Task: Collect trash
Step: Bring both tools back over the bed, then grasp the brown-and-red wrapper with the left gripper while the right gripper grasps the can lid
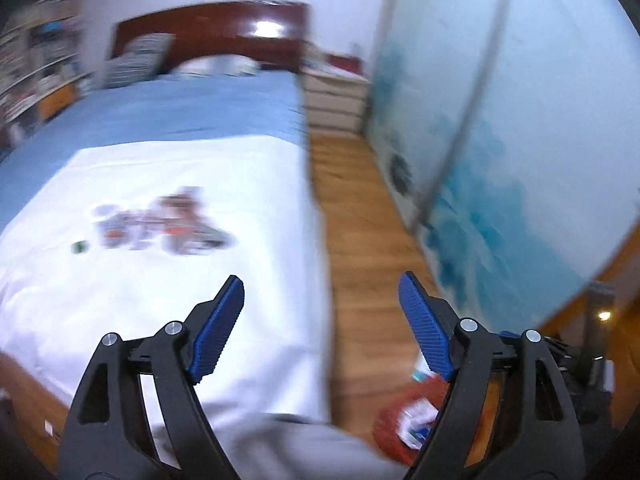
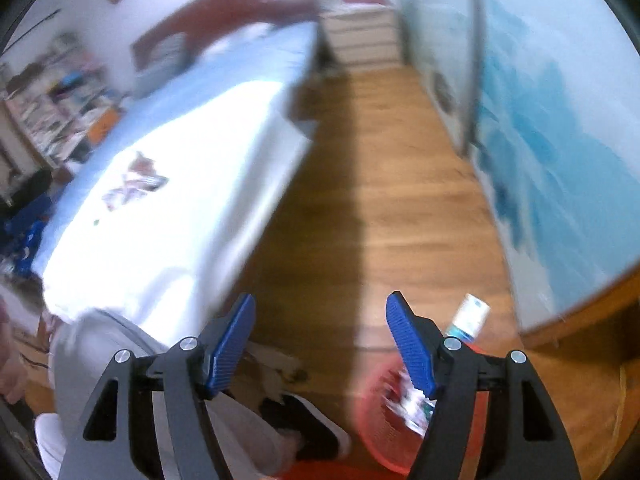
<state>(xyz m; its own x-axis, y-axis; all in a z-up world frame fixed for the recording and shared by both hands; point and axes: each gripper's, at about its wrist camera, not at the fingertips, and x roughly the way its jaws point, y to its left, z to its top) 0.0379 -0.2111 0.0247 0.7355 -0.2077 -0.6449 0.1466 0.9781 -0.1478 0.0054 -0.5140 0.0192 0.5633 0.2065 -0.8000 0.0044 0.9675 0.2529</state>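
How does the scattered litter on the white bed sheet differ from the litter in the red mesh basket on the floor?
The scattered litter on the white sheet lies loose and spread out on the bed; the litter in the red mesh basket is bunched together, contained, down on the wooden floor. The bed litter looks brownish-grey, the basket litter white with teal. Both are too blurred to identify.

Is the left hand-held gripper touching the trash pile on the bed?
Apart. The left wrist view shows the left hand-held gripper open and empty, with bare white sheet between its fingertips and the trash pile.
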